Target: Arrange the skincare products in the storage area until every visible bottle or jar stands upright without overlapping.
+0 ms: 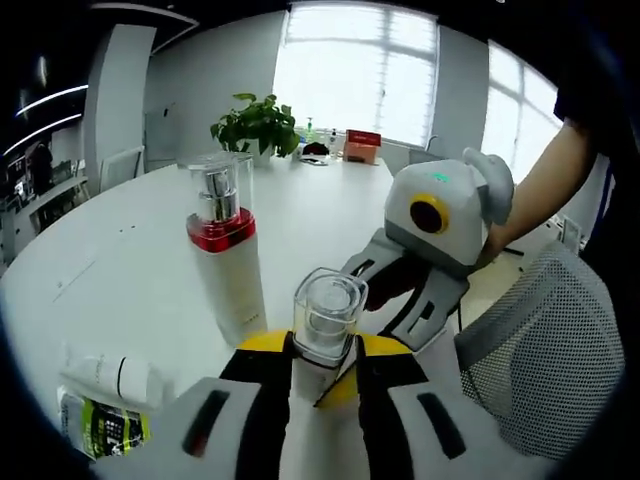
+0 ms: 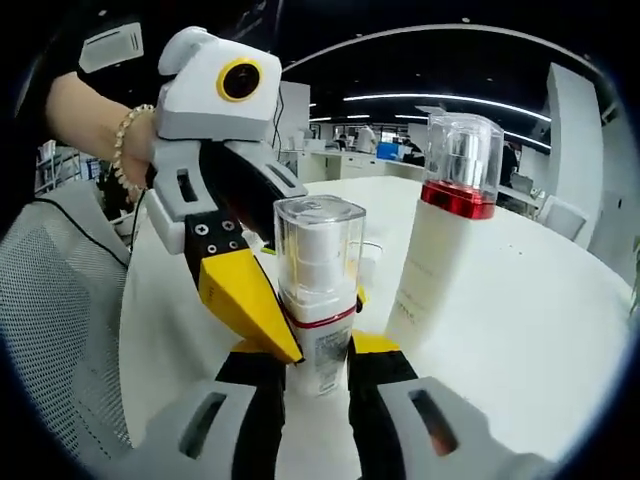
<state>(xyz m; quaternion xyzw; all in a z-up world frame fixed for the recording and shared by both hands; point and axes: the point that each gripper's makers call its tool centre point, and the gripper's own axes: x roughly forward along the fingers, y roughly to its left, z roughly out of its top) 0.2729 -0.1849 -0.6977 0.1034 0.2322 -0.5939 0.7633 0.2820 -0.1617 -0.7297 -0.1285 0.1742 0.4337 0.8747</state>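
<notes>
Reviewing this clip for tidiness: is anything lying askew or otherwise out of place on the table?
Yes. At the near left of the left gripper view, a white tube and a green-labelled item lie on their sides on the table, while the tall red-collared bottle stands upright.

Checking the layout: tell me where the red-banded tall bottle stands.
The red-banded tall bottle stands upright on the white table, beside the small clear-capped bottle between both grippers' jaws.

A large white table (image 1: 120,250) carries a tall red-collared pump bottle (image 1: 228,262) standing upright, a potted plant (image 1: 258,125) and an orange box (image 1: 362,145) far back, and tubes (image 1: 105,400) lying flat.
</notes>
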